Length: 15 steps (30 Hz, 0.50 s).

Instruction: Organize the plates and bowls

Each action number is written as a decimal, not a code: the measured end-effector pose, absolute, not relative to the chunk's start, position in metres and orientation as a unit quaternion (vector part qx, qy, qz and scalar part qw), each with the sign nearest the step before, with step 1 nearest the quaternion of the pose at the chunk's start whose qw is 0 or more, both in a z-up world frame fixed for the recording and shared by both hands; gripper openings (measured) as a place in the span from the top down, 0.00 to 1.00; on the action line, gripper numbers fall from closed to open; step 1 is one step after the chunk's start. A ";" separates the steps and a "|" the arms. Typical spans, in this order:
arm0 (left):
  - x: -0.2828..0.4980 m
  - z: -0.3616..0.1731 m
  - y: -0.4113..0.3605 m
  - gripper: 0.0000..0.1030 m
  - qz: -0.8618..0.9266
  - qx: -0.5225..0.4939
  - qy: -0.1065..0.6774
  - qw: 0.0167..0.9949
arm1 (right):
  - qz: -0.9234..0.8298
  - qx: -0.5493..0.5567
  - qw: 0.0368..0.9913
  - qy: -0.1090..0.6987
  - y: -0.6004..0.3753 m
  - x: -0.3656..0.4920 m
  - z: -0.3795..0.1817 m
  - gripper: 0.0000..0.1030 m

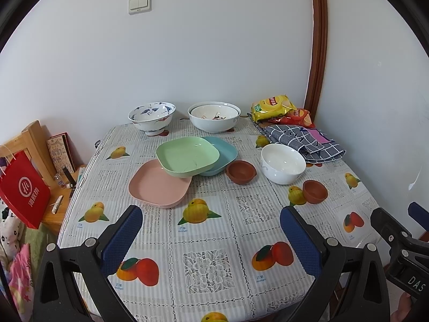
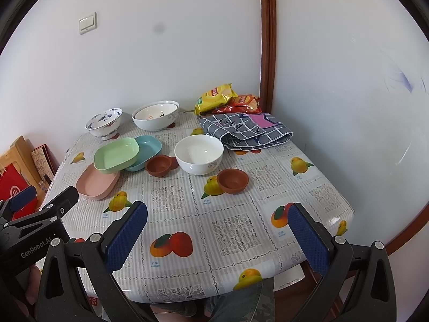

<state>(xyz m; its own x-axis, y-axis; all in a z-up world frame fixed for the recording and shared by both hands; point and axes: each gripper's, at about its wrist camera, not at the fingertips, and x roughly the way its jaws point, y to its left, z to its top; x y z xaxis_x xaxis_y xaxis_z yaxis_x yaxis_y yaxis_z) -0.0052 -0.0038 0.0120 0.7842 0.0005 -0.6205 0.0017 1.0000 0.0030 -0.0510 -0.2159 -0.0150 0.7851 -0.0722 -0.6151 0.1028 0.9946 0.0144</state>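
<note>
Left gripper (image 1: 211,230) and right gripper (image 2: 218,228): jaws spread wide, holding and touching nothing, above the table's (image 2: 316,209) near edge. Plates (image 1: 187,158) and bowls (image 1: 283,162) sit mid-table. Readable: "GenRobot.AI" on the left gripper body.

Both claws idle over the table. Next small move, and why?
Probably bring the open left claw forward to the square green plastic plate. It lies tilted across the pink plate and blue plate, topmost, so it must lift before the plates can stack.
</note>
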 end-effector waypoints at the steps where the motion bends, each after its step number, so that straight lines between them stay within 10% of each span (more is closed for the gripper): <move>1: -0.005 0.012 -0.003 0.00 -0.001 0.002 0.328 0.945 | -0.047 0.024 0.945 0.324 -0.216 -0.051 -0.015 0.00; 15: 0.007 0.017 0.003 0.00 -0.004 0.000 0.324 0.946 | -0.042 0.024 0.944 0.327 -0.211 -0.035 -0.013 0.00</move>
